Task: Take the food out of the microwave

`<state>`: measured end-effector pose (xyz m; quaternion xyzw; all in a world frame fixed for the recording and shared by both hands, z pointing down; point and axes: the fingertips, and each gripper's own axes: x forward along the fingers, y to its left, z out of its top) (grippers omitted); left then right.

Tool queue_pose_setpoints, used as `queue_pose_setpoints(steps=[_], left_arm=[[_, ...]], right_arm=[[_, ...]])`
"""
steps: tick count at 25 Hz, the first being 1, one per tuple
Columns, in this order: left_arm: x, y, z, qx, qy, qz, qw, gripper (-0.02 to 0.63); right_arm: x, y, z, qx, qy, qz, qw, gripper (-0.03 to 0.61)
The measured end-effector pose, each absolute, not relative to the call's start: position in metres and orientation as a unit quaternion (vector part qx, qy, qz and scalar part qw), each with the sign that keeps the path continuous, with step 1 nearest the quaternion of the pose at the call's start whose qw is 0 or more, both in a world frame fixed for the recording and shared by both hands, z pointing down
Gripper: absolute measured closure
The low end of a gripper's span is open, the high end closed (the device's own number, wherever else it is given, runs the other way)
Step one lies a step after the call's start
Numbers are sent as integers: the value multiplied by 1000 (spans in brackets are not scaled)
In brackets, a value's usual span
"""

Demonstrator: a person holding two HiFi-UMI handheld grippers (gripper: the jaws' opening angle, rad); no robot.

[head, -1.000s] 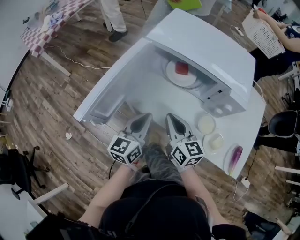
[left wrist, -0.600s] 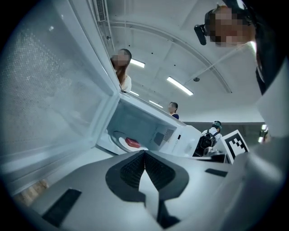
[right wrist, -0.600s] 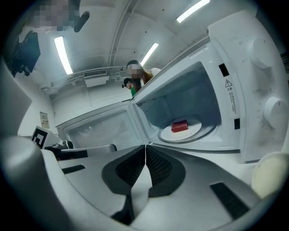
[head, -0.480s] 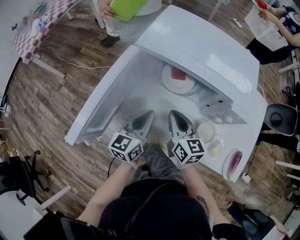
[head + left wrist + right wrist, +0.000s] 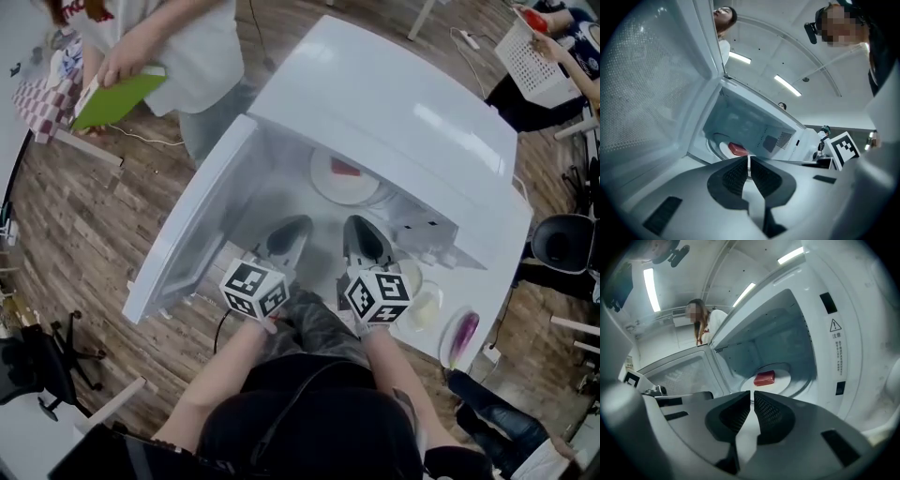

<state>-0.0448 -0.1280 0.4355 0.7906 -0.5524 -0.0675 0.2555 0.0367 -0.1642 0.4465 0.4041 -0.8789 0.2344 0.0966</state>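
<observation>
Within the last second the left gripper [image 5: 289,230] and right gripper [image 5: 364,232] had advanced side by side to the mouth of the open microwave [image 5: 394,103], so the reach looked begun. Both pairs of jaws were closed and held nothing. The red food [image 5: 764,378] lay on its plate [image 5: 328,187] deeper inside, ahead of both tips and untouched.

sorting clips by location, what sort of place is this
Probably a shared workroom or lab, not a home kitchen: the microwave sits on a white table, with an office chair beside it and strip lights overhead.
</observation>
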Motion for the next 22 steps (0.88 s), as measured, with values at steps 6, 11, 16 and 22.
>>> queue_pose_setpoints(steps=[6,11,16,22], left_arm=[[-44,-137,442,788,-552,-61,265,603],[-42,-143,447,788,-551,-54,268,603],[-43,-150,449,791,-546,-48,274,603],[-47,-161,450,795,-536,-33,282,603]], right_arm=[[36,-179,447,421,-869,240,100,503],[39,-189,453,443,-855,245,110,455],[44,-204,457,468,-838,247,130,394],[50,-219,460,502,-814,259,135,374]])
